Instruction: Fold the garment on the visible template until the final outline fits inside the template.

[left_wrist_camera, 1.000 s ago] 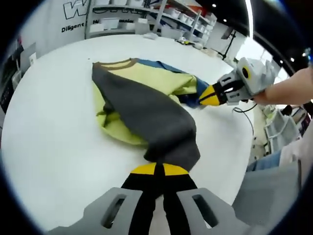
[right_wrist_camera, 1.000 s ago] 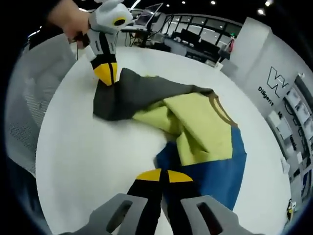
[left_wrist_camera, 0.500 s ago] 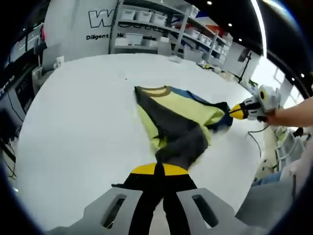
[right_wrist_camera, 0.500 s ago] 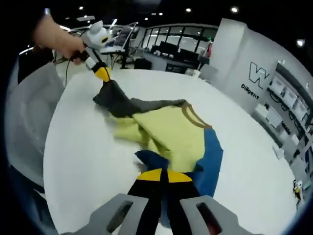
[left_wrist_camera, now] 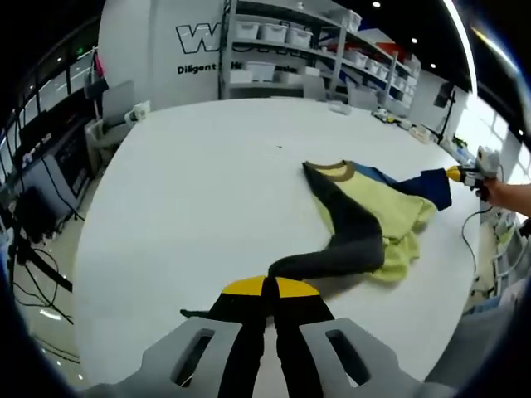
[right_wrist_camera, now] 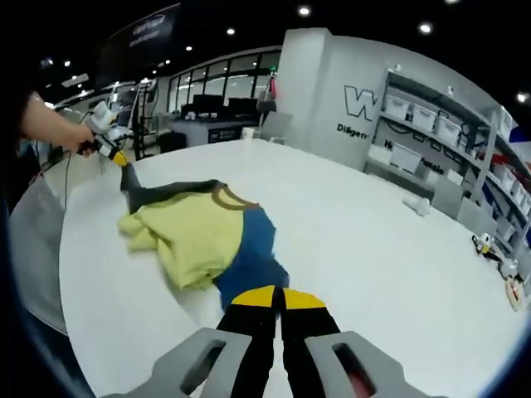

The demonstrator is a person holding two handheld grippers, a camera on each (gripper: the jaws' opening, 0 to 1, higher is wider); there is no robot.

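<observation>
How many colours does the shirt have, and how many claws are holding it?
Shirt colours: 4 (yellow, grey, blue, brown collar)
Claws pinching the shirt: 2 (left claw, right claw)
Tables: 1 (white table)
Total things: 4 (1 shirt, 2 claws, 1 table)

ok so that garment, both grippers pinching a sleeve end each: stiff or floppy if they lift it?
Likely floppy: the garment lies crumpled between the left gripper and right gripper, and its grey sleeve trails in a curve. Probably light, since two small pinches seem enough to stretch it. It would probably slide easily on the smooth white table.
</observation>
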